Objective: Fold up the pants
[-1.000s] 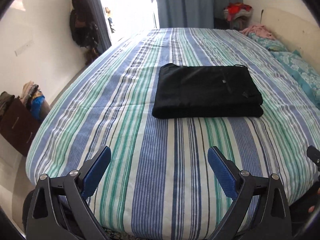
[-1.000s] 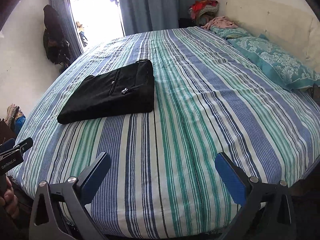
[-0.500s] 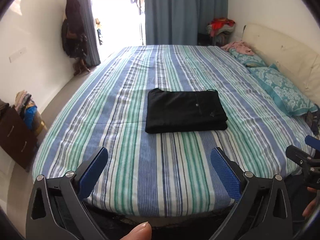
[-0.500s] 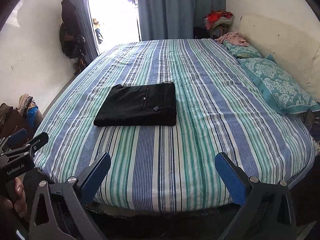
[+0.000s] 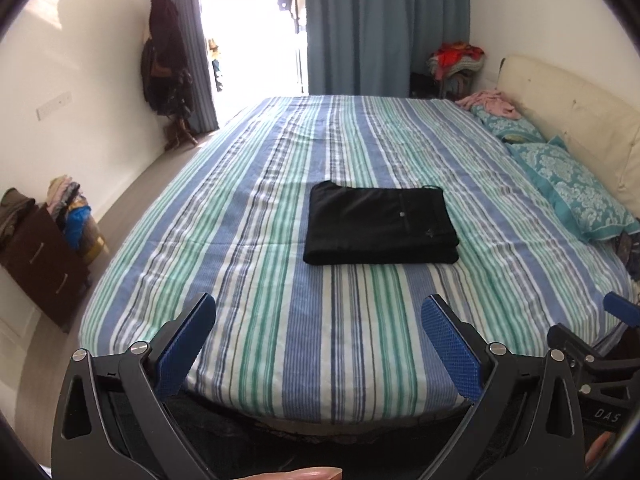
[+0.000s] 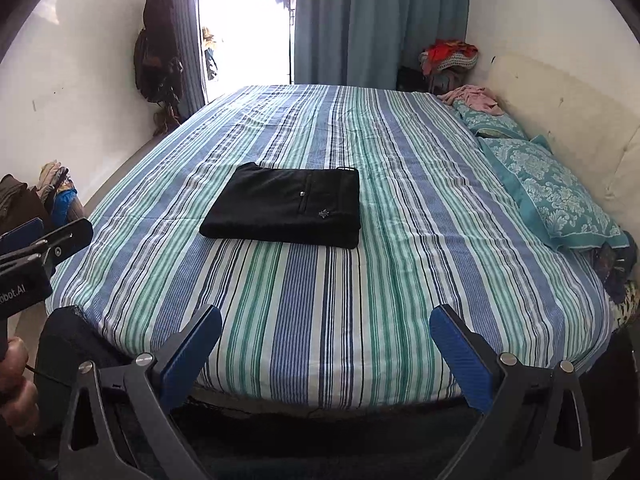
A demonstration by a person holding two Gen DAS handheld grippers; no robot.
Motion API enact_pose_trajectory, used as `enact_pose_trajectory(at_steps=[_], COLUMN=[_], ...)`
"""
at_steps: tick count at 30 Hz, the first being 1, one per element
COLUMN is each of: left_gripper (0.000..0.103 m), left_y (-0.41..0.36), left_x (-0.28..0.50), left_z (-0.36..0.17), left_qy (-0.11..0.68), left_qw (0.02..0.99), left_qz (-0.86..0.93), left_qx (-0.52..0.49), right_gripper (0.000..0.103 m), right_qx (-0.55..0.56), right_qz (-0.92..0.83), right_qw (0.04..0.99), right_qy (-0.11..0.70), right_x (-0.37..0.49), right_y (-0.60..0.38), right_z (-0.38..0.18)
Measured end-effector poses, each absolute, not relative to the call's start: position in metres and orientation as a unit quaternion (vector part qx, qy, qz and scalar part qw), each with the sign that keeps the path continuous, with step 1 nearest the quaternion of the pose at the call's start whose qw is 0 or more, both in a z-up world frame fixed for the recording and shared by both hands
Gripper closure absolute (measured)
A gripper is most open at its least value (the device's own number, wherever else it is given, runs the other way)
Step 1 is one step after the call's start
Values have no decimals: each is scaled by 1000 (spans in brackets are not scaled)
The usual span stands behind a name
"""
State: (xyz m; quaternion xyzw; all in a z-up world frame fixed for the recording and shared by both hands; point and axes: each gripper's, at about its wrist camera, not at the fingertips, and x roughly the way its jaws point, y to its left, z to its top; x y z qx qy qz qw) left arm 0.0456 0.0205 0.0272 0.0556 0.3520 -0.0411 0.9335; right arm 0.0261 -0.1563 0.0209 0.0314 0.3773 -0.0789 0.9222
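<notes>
- Black pants (image 5: 382, 224), soft matte fabric, folded into a flat rectangle, lie mid-bed (image 5: 280, 320).
- Bed sheet has blue, green and white stripes; patterned teal pillow (image 6: 560, 192) at the padded cream headboard.
- Left tongs (image 5: 318, 344) and right tongs (image 6: 326, 350) gape wide, empty, near the bed edge.
- Blue curtains (image 6: 380, 20), bright doorway.

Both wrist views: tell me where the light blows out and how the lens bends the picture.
Left wrist view: the open doorway is blown out to white, the bed bulges in a fisheye curve, and dark vignette fills the corners. Right wrist view: the same doorway glares white, the black pants stay sharp but show little fabric detail, and the bed edge bows.
</notes>
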Motion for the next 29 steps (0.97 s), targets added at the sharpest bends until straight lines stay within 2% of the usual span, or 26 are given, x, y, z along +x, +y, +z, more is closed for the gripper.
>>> enact_pose_trajectory(at_steps=[7, 29], left_gripper=[1, 1], left_y=[24, 21], left_x=[56, 51], left_z=[8, 6], left_qy=[431, 409], left_qw=[901, 910], left_qz=[-40, -31], left_qx=[36, 56], right_gripper=[0, 0], right_qx=[40, 48], right_qz=[-86, -86], right_qw=[923, 915], right_qy=[374, 392], right_x=[30, 36], right_y=[-160, -153], right_z=[26, 18])
